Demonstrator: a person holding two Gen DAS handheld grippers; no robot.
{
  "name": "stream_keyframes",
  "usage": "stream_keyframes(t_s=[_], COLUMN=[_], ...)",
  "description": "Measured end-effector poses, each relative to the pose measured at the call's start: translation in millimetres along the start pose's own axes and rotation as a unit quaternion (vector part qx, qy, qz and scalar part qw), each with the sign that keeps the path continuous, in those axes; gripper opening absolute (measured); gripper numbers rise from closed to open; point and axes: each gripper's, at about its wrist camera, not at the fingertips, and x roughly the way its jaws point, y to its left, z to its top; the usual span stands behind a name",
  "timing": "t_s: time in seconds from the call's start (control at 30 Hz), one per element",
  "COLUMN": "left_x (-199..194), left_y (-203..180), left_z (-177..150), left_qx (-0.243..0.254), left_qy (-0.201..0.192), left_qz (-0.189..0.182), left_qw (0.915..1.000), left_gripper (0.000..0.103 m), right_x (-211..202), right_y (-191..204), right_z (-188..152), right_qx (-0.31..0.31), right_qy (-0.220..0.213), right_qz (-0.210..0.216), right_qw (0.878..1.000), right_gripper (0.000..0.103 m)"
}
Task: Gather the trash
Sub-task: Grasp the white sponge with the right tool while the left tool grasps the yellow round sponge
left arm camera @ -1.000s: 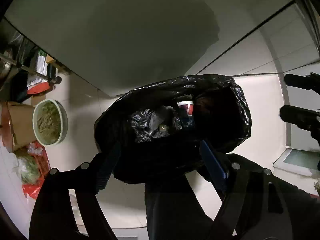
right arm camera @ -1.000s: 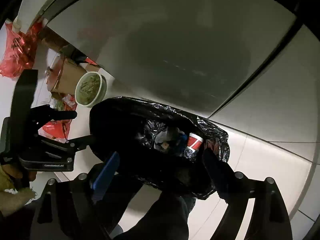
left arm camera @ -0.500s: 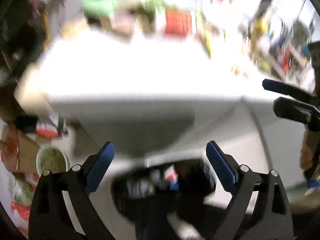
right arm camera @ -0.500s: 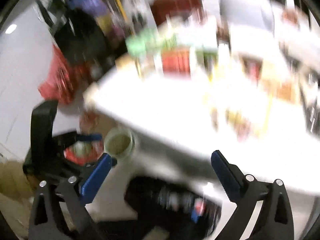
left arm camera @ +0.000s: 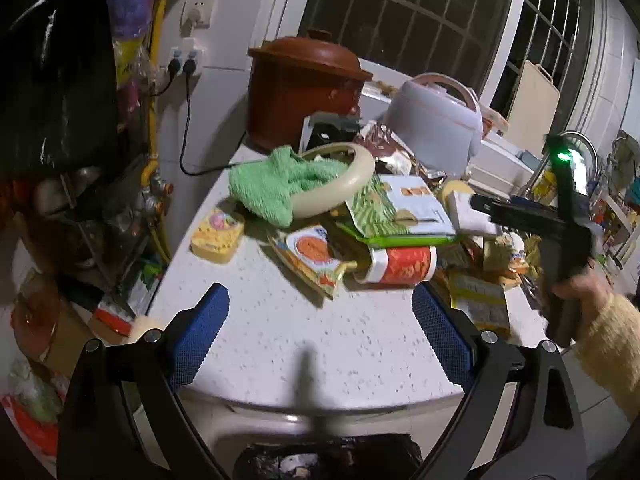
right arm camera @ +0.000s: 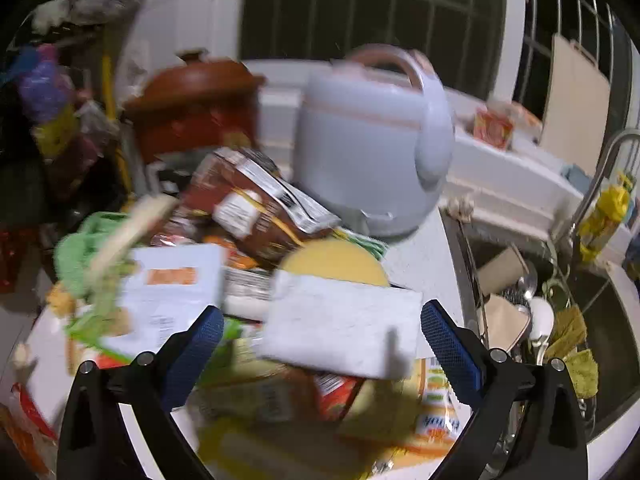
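Trash lies in a heap on the white counter: an orange snack wrapper, a red and white cup on its side, a green and white packet, a yellow packet. My left gripper is open and empty above the counter's near edge. The black trash bag sits below it. My right gripper is open, with a white block between its fingers. It also shows in the left wrist view. A brown packet lies behind.
A brown clay pot, a white rice cooker and a green cloth in a cream bowl stand at the back. A sink with dishes is at the right. Clutter and a black bag are at the left.
Both grippers have swung up from over the open trash bag on the floor to the cluttered counter. Both stay open.
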Motion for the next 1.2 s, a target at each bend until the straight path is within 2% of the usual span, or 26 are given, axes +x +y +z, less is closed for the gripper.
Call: stream_keyframes(t_s=[0.07,0.2,0.27,0.33,0.43,0.47,0.5,0.53,0.57,0.6,0.67,0.7,0.73,0.8,0.9,1.07,1.2], left_x=[-0.1,4.2,4.9,5.0,6.7,8.2,10.7,12.8,15.0,18.5,27.8,31.3,35.3,43.3,62.2,100.8,148.9], left_y=[4.4,4.7,4.5,3.1,-0.7,-1.7,-4.0,-6.6,-9.3,-13.7,-24.3,-28.7,-34.1,-46.2,-67.0,-107.0,-139.7], left_z=[-4.8,-13.5,-15.2,-15.3,-12.2,-11.6,-10.4,-8.6,-7.3,-5.4,-1.8,-0.9,1.5,6.9,17.9,53.4,82.6], left_qx=[0.000,-0.005,-0.008,-0.006,-0.002,0.000,0.001,0.002,0.003,0.005,0.012,0.015,0.019,0.028,0.038,0.026,0.039], left_qy=[0.010,0.029,0.033,0.033,0.032,0.033,0.033,0.034,0.034,0.034,0.040,0.041,0.043,0.044,0.050,0.055,0.079], left_qz=[-0.002,-0.004,-0.006,-0.007,-0.011,-0.013,-0.016,-0.020,-0.024,-0.030,-0.040,-0.044,-0.047,-0.057,-0.060,-0.094,-0.056], left_qw=[1.0000,0.9996,0.9994,0.9994,0.9994,0.9994,0.9993,0.9992,0.9991,0.9989,0.9983,0.9981,0.9977,0.9970,0.9962,0.9938,0.9945], left_gripper=[0.091,0.091,0.091,0.091,0.091,0.091,0.091,0.091,0.091,0.091,0.091,0.091,0.091,0.091,0.091,0.091,0.091], right_x=[18.3,42.3,56.3,57.8,46.1,38.9,33.4,24.4,17.5,11.5,12.4,10.5,8.1,1.6,2.6,-6.6,-16.7], right_y=[-4.2,-9.5,-10.3,-12.4,-21.9,-25.4,-27.5,-32.3,-38.1,-45.0,-54.7,-60.2,-65.5,-74.8,-82.4,-98.4,-114.2], right_z=[1.4,0.9,-0.2,0.1,1.5,2.2,3.1,4.4,4.8,5.4,5.3,4.5,3.0,0.7,-3.5,-8.5,-13.3], right_qx=[0.010,0.025,0.029,0.033,0.052,0.053,0.053,0.060,0.070,0.081,0.098,0.111,0.122,0.145,0.141,0.146,0.165], right_qy=[0.015,0.034,0.056,0.055,0.038,0.029,0.023,0.016,0.013,0.009,0.021,0.021,0.021,0.019,0.026,0.016,0.002], right_qz=[0.014,0.005,0.008,0.008,0.030,0.038,0.042,0.063,0.075,0.091,0.113,0.126,0.141,0.159,0.146,0.147,0.153], right_qw=[1.000,0.999,0.998,0.998,0.998,0.997,0.997,0.996,0.995,0.993,0.988,0.985,0.982,0.976,0.979,0.978,0.974], right_gripper=[0.098,0.099,0.099,0.095,0.083,0.076,0.059,0.054,0.042,0.036,0.034,0.027,0.011,0.010,0.010,0.005,0.004])
